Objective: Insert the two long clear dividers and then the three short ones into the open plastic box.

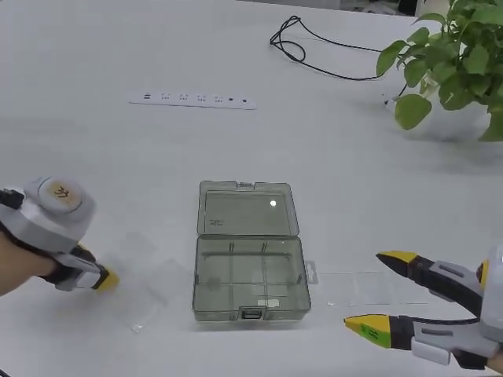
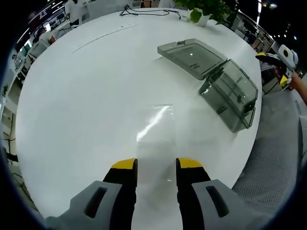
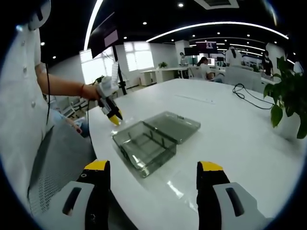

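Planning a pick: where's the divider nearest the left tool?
In the left gripper view, the divider lies flat between the left tool and the box.

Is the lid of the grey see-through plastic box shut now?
No, the lid lies folded back flat on the white table behind the grey see-through plastic box.

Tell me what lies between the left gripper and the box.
Clear dividers lie flat on the table, just ahead of the left gripper, seen in the left gripper view.

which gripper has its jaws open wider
The right gripper: its yellow-tipped jaws are spread far apart, facing the open smoky clear plastic box. The left gripper leaves only a narrow gap between its jaws.
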`<state>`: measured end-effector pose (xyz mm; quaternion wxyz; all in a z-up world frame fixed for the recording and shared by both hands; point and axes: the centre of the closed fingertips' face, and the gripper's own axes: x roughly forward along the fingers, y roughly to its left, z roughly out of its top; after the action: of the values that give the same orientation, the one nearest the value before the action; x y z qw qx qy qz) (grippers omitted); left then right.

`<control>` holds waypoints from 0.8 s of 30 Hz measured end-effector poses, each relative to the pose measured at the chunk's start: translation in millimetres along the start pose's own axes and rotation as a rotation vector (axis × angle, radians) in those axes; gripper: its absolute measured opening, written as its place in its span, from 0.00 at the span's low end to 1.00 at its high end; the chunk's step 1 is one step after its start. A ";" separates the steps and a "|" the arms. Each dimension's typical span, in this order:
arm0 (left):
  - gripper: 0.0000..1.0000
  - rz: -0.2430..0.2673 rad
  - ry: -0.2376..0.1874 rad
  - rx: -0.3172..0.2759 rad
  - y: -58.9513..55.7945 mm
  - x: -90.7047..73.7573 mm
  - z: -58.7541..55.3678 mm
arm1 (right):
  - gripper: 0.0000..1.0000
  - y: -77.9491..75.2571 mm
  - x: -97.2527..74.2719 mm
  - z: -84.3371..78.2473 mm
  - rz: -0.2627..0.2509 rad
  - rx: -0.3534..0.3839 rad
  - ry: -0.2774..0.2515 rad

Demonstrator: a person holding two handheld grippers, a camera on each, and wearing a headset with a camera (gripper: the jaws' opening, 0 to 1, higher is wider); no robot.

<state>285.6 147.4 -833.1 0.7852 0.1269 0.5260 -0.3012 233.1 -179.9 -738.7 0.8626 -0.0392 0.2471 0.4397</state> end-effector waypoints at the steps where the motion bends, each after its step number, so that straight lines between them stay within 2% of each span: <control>1: 0.30 -0.003 -0.015 -0.012 -1.7 -2.0 1.2 | 0.74 1.0 0.7 2.5 0.003 -0.004 -0.004; 11: 0.30 -0.034 -0.146 -0.077 -19.2 -20.3 18.4 | 0.70 9.3 8.9 24.8 0.032 -0.012 -0.035; 20: 0.30 -0.097 -0.319 -0.147 -48.1 -44.2 50.2 | 0.64 15.6 15.6 55.7 0.042 0.015 -0.096; 24: 0.30 -0.121 -0.372 -0.161 -60.8 -52.2 61.6 | 0.62 19.6 20.1 65.4 0.046 0.030 -0.109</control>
<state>281.1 85.5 -753.4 0.8568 -0.0261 0.4011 -0.3230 253.3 -134.5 -687.8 0.8648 0.0033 0.2072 0.4573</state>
